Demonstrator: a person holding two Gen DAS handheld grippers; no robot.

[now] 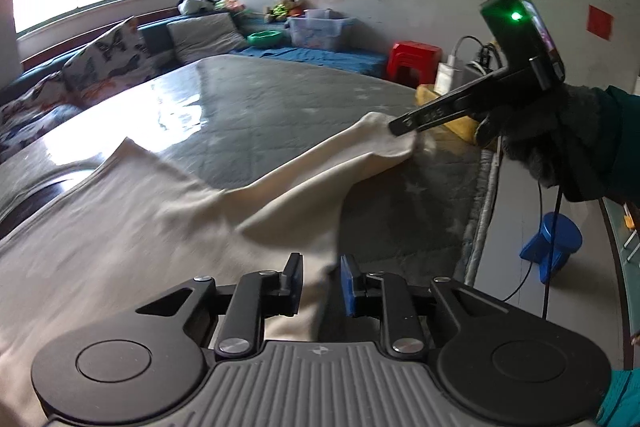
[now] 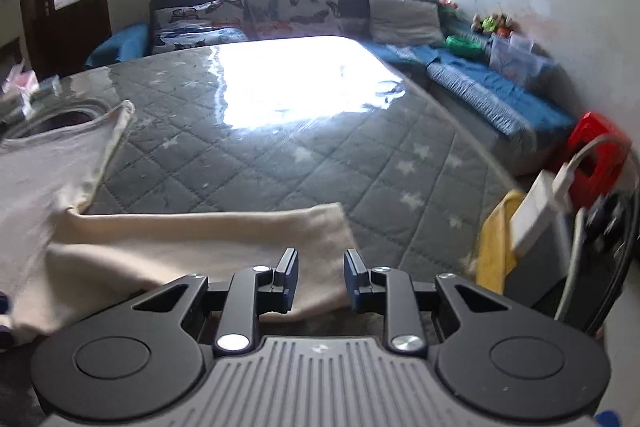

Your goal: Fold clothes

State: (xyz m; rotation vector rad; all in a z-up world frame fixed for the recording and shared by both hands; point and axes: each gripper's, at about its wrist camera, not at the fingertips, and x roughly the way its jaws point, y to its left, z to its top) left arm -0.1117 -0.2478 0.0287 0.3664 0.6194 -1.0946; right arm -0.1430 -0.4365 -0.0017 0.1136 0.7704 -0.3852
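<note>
**Mia:** Where is the cream soft cotton shirt [image 1: 132, 211]?

**Ben:** It lies spread on the grey quilted star mattress [image 2: 320, 155], near the front edge. One long sleeve [image 2: 208, 231] is laid flat, out to the side.

**Mia:** Who holds it?

**Ben:** The left hand-held gripper [image 1: 320, 281] has a narrow gap, with a bit of the shirt's edge between the pads, but they don't look like they squeeze it. The right hand-held gripper [image 2: 321, 277] also stands a little apart, at the sleeve end. Nothing is pinched there.

**Mia:** Is the folding done?

**Ben:** No. I think it's just the start. The shirt looks smoothed out, but I see 0 real folds. The sleeves and body are left to fold.

**Mia:** What's around?

**Ben:** A red plastic stool [image 1: 412, 61] and butterfly cushions [image 2: 296, 3].
</note>
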